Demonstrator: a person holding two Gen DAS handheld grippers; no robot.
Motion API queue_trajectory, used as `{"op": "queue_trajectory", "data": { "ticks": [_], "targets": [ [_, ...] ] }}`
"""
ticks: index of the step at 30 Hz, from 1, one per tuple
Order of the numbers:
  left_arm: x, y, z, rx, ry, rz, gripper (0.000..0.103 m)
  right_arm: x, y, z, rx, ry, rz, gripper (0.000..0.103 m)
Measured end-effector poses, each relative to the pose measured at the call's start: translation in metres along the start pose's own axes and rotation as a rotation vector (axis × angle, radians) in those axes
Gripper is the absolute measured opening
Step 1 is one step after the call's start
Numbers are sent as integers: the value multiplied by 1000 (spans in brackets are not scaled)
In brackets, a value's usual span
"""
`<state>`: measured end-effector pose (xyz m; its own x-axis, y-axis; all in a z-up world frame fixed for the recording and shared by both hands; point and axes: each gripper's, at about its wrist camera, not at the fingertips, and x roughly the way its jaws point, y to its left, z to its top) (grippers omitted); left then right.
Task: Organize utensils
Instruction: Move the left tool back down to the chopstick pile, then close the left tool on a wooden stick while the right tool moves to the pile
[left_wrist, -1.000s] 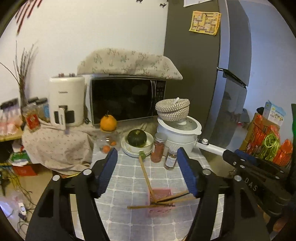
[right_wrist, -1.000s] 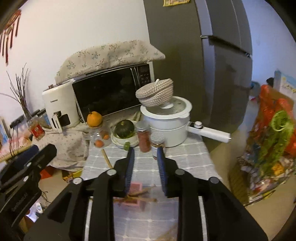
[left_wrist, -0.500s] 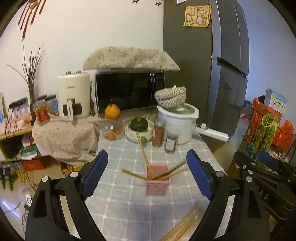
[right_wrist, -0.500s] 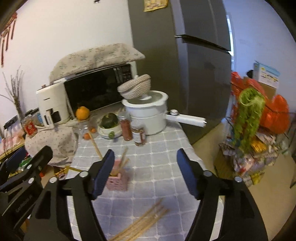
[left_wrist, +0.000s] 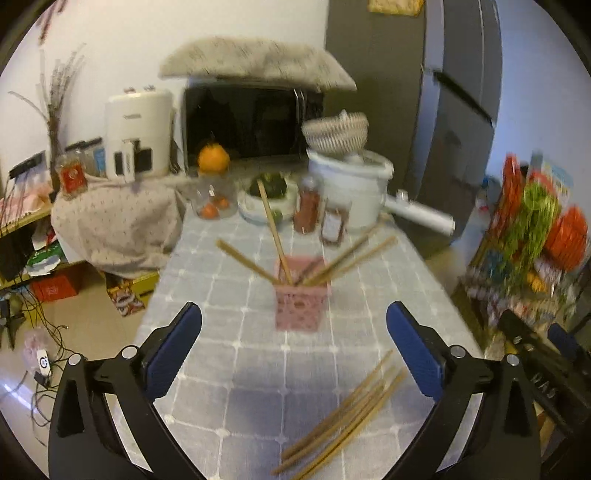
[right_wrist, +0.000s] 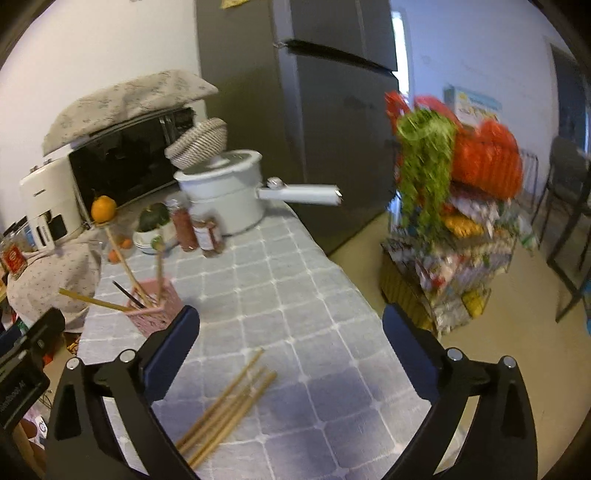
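Several chopsticks (left_wrist: 280, 236) stand fanned in the pink holder (left_wrist: 300, 306), tips splayed outward; nearer than the holder, a loose bundle (left_wrist: 343, 413) lies flat on the checked tablecloth (left_wrist: 258, 369), long axis diagonal, far ends pointing right; left gripper (left_wrist: 293, 354) and right gripper (right_wrist: 291, 350) hover wide open, empty.

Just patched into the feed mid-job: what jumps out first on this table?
The pink holder at mid-table, with several chopsticks fanning out of it at odd angles. Nearer the cameras, a loose bundle of wooden chopsticks lies flat on the grey checked tablecloth, not yet put away. Both the left tool and the right tool hang wide open and hold nothing.
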<state>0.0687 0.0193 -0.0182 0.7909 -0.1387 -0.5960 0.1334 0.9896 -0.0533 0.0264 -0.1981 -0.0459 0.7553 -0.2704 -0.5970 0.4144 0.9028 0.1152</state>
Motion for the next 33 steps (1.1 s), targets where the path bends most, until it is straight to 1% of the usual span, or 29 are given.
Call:
{"op": "queue_trajectory", "data": {
  "ticks": [3, 5, 7, 9, 11, 13, 14, 16, 17, 18, 19, 20, 21, 22, 24, 27, 30, 31, 33],
  "targets": [
    [23, -7, -11, 46, 104, -30, 96, 19, -26, -19, 62, 73, -23, 97],
    [41, -12, -18, 57, 186, -71, 96, 38, -46, -33, 104, 150, -43, 97],
    [59, -19, -23, 73, 258, -99, 96, 51, -60, -40, 140, 219, -42, 97],
    [76, -29, -30, 90, 319, -116, 96, 59, -71, -43, 185, 260, -28, 97],
    [99, -47, -39, 124, 404, -157, 96, 62, -80, -46, 216, 285, -25, 97],
    [119, -63, -45, 149, 461, -178, 96, 66, -87, -50, 238, 306, -28, 97],
    [128, -71, -48, 164, 482, -172, 96, 68, -89, -50, 247, 314, -25, 97],
    [143, -87, -50, 204, 495, -160, 95, 69, -95, -50, 259, 324, -18, 97],
    [150, -95, -51, 227, 498, -157, 92, 69, -97, -50, 262, 325, -19, 97],
    [156, -102, -51, 244, 501, -153, 85, 69, -100, -49, 269, 322, -21, 97],
    [167, -112, -51, 258, 518, -158, 80, 68, -103, -48, 277, 319, -19, 97],
    [173, -116, -50, 256, 534, -165, 70, 68, -106, -47, 284, 320, -15, 97],
    [181, -120, -49, 253, 551, -170, 62, 68, -109, -47, 293, 324, -8, 97],
    [192, -124, -49, 247, 574, -167, 60, 70, -112, -46, 303, 332, -1, 97],
    [207, -128, -49, 246, 605, -155, 51, 73, -116, -46, 330, 358, 20, 97],
    [221, -129, -50, 242, 644, -145, 46, 79, -120, -47, 371, 406, 64, 97],
    [232, -126, -55, 240, 677, -134, 41, 81, -120, -48, 386, 432, 86, 97],
    [231, -126, -55, 249, 665, -133, 41, 81, -119, -48, 386, 434, 89, 97],
    [231, -127, -55, 267, 667, -126, 39, 81, -118, -49, 383, 437, 91, 97]
  ]
}}
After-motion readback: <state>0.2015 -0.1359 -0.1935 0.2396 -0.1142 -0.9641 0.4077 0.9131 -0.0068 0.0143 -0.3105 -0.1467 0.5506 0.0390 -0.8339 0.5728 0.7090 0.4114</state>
